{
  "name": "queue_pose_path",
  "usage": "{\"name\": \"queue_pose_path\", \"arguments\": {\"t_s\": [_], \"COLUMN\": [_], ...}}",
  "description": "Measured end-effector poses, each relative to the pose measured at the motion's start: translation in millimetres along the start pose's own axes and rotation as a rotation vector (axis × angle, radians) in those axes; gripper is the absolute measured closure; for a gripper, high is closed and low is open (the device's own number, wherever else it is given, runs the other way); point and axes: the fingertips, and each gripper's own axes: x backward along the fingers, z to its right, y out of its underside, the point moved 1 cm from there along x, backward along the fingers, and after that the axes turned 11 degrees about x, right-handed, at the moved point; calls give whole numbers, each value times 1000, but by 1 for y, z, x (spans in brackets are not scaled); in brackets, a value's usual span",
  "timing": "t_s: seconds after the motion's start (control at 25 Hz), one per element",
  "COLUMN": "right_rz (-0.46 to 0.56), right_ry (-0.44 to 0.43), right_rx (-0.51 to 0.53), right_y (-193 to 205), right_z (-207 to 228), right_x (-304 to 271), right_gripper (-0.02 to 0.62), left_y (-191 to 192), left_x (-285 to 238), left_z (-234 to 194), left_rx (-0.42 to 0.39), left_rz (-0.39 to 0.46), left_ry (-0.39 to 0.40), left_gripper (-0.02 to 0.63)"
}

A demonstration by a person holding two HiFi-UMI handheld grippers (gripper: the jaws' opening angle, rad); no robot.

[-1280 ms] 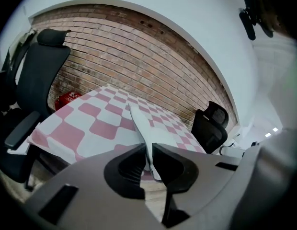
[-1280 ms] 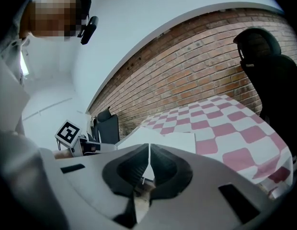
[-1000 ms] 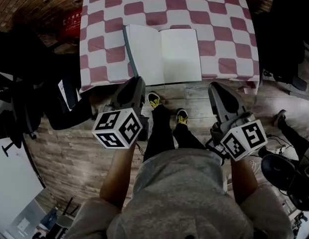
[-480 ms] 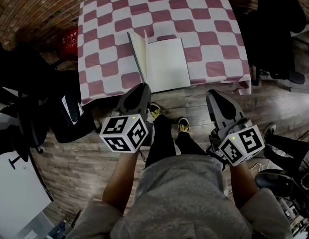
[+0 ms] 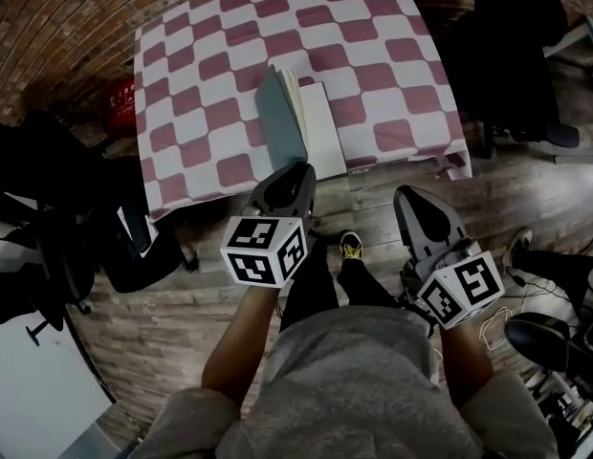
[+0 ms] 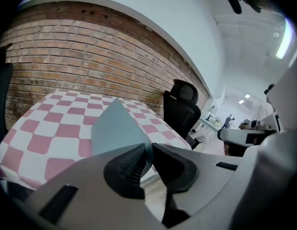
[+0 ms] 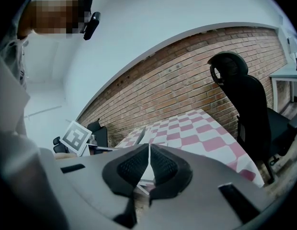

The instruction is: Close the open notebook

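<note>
While the notebook (image 5: 298,122) lies on the checked cloth (image 5: 201,94) at the table's (image 5: 158,194) near edge, a little right of the middle, its grey-blue cover (image 5: 277,118) stands raised from the left side and leans over the white page (image 5: 327,132) on the right, with a few leaves fanned out beneath it. The left gripper (image 5: 295,175) reaches in from the person's side and meets the notebook at the near corner of that cover. In the left gripper view the cover (image 6: 117,128) rises as a grey-blue sheet just ahead of the left gripper (image 6: 149,150), and its lower corner runs down into the narrow gap between the two jaws, which are clamped on it. The right gripper (image 5: 416,208) hangs over the wooden floor (image 5: 526,185), off the table's near edge and to the right of the notebook, clearly apart from it. Its own view shows the right gripper (image 7: 149,148) with the jaws closed together, tips touching and nothing caught between them, while the tilted cover (image 7: 141,135) shows farther off, just left of the jaw tips, on the checked cloth. A black chair (image 5: 507,55) stands beside the table's right side, well clear of the notebook and of both grippers.
</note>
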Motion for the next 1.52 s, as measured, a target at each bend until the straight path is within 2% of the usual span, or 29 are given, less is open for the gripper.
{"name": "queue_pose_path", "arguments": {"t_s": [0.24, 0.56, 0.72, 0.88, 1.0, 1.16, 1.36, 1.52], "right_rz": [-21, -26, -25, -18, -11, 8, 52, 65], "right_ry": [50, 97, 108, 114, 114, 112, 93, 78], "right_rx": [-21, -40, -44, -40, -36, -19, 30, 85], "right_y": [7, 10, 14, 13, 11, 6, -11, -19], "right_z": [19, 34, 35, 35, 33, 33, 28, 23], "right_x": [11, 21, 27, 34, 40, 50, 62, 76], "right_gripper": [563, 563, 563, 563, 563, 563, 563, 563], "left_y": [21, 50, 66, 88, 95, 104, 102, 91], "left_x": [-39, -79, -89, -95, -92, -78, -40, 2], "left_z": [12, 14, 16, 23, 24, 35, 47, 50], "left_rx": [-43, -165, -188, -173, -200, -173, -181, -171], "left_rz": [-93, -184, -214, -265, -263, -272, -193, -95], "left_ry": [27, -6, 15, 57, 51, 80, 81, 23], "left_gripper": [557, 556, 502, 444, 443, 445, 450, 542]}}
